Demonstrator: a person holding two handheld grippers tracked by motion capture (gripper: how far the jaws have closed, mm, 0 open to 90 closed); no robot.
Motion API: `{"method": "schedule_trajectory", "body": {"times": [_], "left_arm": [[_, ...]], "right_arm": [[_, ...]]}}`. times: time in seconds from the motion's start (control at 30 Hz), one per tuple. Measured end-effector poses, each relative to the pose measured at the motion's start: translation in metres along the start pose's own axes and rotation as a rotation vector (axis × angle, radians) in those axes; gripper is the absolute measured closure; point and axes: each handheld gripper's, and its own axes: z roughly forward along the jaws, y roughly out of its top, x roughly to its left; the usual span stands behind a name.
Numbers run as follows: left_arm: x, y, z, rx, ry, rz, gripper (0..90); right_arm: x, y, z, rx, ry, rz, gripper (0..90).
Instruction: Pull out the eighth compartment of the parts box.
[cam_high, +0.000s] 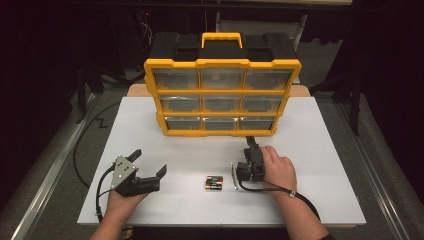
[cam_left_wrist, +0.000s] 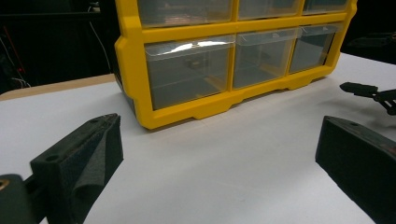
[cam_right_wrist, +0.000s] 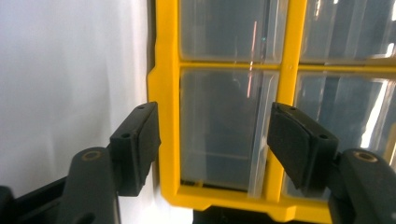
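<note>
Right now the right gripper (cam_high: 251, 141), black w/ a cable trailing off the wrist, is pointing at the bottom-right clear plastic drawer (cam_high: 256, 123) of the yellow-framed, black-topped organiser box (cam_high: 222, 63), which is standing upright toward the far side of the white tabletop (cam_high: 320, 150). In the right gripper view the jaws are standing partly apart, either side of that drawer's front (cam_right_wrist: 219, 135), w/ nothing pinched btwn them; whether the pads are touching the yellow frame can't be told. The box is showing three rows of three see-through drawers and a yellow carry handle (cam_high: 221, 38) on top. The left gripper (cam_high: 151, 162), black w/ a grey three-cornered plate, is resting low on the tabletop at the near left, well apart from the box; its jaws are standing wide apart on nothing, w/ bare white surface btwn them in the left gripper view, and the box's lower-left corner (cam_left_wrist: 140, 100) is sitting ahead of it. A small cluster of batteries (cam_high: 213, 183), dark w/ coloured bands, is lying on the tabletop btwn the two hands, just beside the right hand's (cam_high: 278, 167) gripper body and nearer the front edge.
</note>
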Motion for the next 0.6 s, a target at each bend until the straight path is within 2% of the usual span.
{"method": "schedule_trajectory", "body": {"times": [0.27,0.6], "left_arm": [[0.000,0.000,0.000,0.003,0.001,0.004,1.8],[0.000,0.000,0.000,0.003,-0.002,0.002,1.8]], "right_arm": [[-0.004,0.018,0.006,0.001,-0.007,0.008,44.7],[-0.012,0.044,0.025,0.011,-0.005,0.021,52.8]]}}
